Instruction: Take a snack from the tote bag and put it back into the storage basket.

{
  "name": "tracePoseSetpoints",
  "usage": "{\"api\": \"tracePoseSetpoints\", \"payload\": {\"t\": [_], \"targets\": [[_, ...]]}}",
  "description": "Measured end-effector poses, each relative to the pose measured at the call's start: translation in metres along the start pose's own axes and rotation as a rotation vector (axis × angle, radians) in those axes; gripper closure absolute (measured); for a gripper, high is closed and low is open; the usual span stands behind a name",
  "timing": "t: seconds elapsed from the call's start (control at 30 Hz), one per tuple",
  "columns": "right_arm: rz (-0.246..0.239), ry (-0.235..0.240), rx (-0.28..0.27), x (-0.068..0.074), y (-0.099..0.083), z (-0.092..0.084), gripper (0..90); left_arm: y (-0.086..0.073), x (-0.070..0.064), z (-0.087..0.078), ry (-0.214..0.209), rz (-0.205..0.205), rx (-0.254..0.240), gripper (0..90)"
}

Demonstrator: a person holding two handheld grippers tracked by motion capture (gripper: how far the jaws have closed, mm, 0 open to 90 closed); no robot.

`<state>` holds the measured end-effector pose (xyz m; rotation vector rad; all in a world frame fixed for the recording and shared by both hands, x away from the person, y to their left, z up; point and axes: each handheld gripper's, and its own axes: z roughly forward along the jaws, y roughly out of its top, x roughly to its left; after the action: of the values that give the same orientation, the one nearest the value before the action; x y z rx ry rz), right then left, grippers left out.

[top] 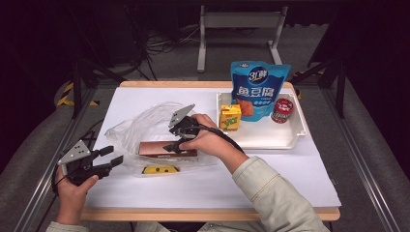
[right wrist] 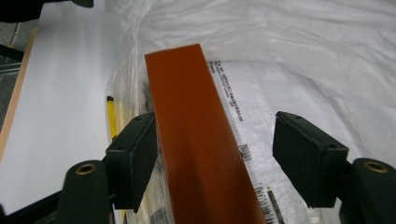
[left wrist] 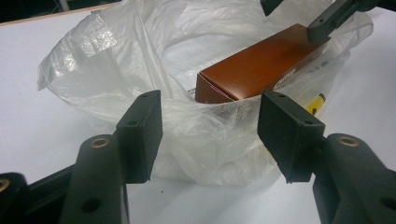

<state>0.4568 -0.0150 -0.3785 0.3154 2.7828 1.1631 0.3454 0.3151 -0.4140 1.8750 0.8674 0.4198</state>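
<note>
A long brown box (top: pixel 159 149) lies inside a clear plastic bag (top: pixel 145 121) on the white table. My right gripper (top: pixel 173 145) reaches down over it. In the right gripper view the box (right wrist: pixel 191 116) runs between the open jaws; the left pad is at its side and the right pad stands apart. My left gripper (top: pixel 112 157) is open at the bag's left edge. In the left gripper view the crumpled bag rim (left wrist: pixel 210 126) sits ahead between the pads, the box (left wrist: pixel 252 70) behind it. A yellow item (top: pixel 159 169) lies beside the box.
A white tray (top: pixel 295 137) at the right holds a blue snack pouch (top: pixel 258 89), a yellow carton (top: pixel 230 117) and a red can (top: pixel 282 110). A grey frame stands beyond the table's far edge.
</note>
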Motion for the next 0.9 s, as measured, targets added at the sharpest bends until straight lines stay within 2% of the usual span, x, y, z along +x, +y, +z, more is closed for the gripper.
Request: {"api": "tracePoseSetpoints", "payload": {"t": [0.33, 0.6, 0.73, 0.9], "targets": [[0.016, 0.011, 0.073, -0.001, -0.008, 0.014, 28.8, 0.000, 0.000, 0.001, -0.004, -0.005, 0.002, 41.1], [0.032, 0.021, 0.097, -0.004, -0.012, 0.022, 26.8, 0.001, 0.001, 0.002, -0.004, -0.001, 0.000, 41.1], [-0.003, 0.023, 0.130, -0.008, -0.014, 0.029, 28.3, 0.001, 0.001, 0.002, -0.004, -0.001, 0.001, 41.1], [-0.015, 0.033, 0.145, -0.009, -0.016, 0.034, 29.1, 0.001, 0.001, 0.002, -0.004, -0.002, -0.001, 41.1]]}}
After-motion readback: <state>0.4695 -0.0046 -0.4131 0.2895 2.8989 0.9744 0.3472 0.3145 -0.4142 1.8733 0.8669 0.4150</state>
